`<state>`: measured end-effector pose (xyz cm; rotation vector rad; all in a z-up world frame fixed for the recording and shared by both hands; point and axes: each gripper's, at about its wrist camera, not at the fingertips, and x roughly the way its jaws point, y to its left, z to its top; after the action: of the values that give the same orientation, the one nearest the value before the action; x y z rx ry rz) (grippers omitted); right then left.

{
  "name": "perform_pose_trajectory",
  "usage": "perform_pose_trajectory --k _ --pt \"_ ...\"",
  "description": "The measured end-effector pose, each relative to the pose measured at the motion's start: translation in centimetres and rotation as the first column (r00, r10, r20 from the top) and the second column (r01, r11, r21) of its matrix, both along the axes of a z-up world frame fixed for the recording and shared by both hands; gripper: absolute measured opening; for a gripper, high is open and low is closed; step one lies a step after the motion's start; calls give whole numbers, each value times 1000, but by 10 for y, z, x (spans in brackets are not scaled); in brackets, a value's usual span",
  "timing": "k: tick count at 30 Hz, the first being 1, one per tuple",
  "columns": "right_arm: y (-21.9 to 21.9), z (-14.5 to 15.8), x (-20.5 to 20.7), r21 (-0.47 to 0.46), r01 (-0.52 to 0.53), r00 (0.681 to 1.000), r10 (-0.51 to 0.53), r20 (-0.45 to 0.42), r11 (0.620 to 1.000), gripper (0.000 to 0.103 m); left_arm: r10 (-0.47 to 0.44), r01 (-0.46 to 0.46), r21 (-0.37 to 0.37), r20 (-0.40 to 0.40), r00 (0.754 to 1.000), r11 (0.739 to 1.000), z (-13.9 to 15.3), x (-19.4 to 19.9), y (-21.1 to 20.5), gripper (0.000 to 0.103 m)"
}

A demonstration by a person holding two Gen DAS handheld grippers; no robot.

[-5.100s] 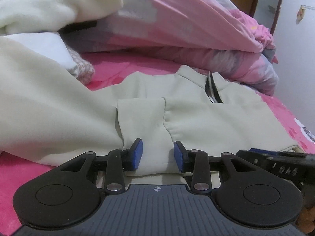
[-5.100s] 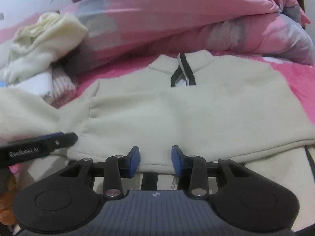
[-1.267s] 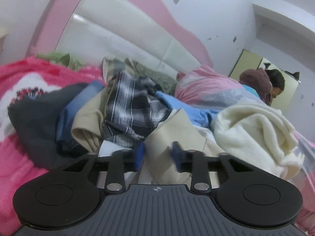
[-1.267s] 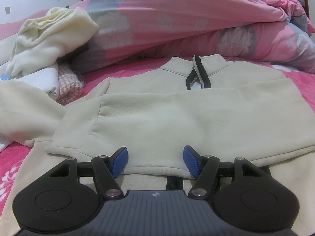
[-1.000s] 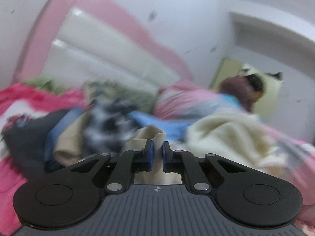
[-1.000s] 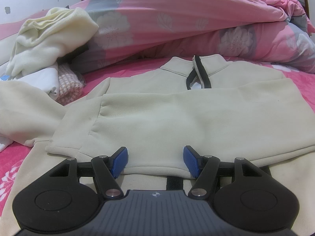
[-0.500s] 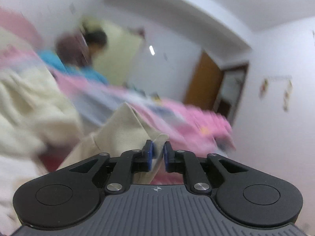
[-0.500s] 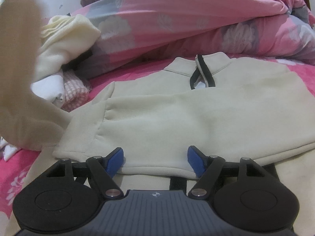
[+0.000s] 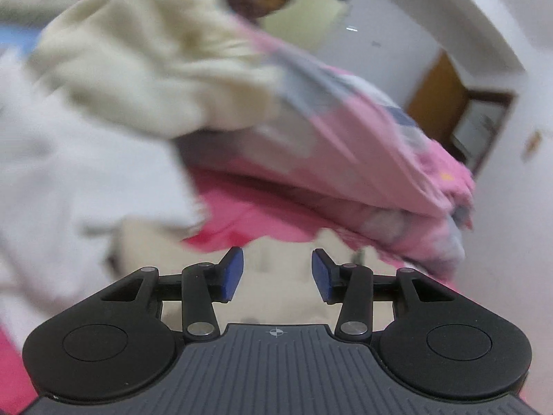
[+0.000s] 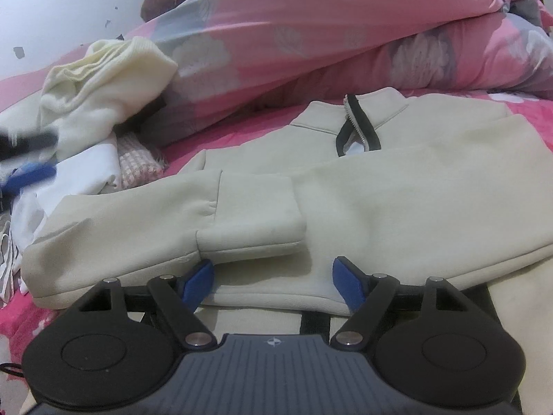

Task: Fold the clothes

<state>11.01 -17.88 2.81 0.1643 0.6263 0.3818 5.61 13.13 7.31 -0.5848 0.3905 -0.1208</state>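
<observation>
Sweater [image 10: 397,186]: flat on the bed [image 10: 242,135], sleeve [image 10: 179,214] folded across.
Left gripper [image 9: 277,274]: jaws just opened, empty.
Right gripper [image 10: 273,282]: jaws wide apart, empty.

The far side is walled by a heaped pink quilt [image 10: 311,34]. At left, a pile of cream and white clothes [image 10: 103,103] crowds the beige pullover [image 10: 397,190]. Bare pink bed [image 10: 214,141] shows only between them.
</observation>
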Motion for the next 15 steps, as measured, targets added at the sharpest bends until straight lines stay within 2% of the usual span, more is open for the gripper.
perform_pose_trajectory --k 4,6,7,9,11,13,15 --pt "-6 2 1 40 0 1000 0 -8 999 78 26 -37 -119 -94 995 992 -13 -8 31 43" --pt "-11 6 2 78 -4 1000 6 -29 997 79 12 -29 -153 -108 994 988 -3 -16 47 43" --pt "-15 9 3 97 -6 999 10 -43 995 79 13 -26 -146 -91 996 989 9 -20 56 43" --pt "-21 16 0 141 -14 998 22 -56 990 78 14 -16 -92 -19 1000 996 46 -35 75 44" --pt "-29 21 -3 208 -26 996 43 -74 978 78 -21 20 22 52 998 1000 92 -47 90 46" --pt "-34 21 1 294 -9 991 49 -127 956 78 -100 93 107 64 993 990 130 -53 101 49" --pt "-39 19 8 374 24 981 50 -188 927 78 -124 114 154 57 991 981 151 -55 107 50"
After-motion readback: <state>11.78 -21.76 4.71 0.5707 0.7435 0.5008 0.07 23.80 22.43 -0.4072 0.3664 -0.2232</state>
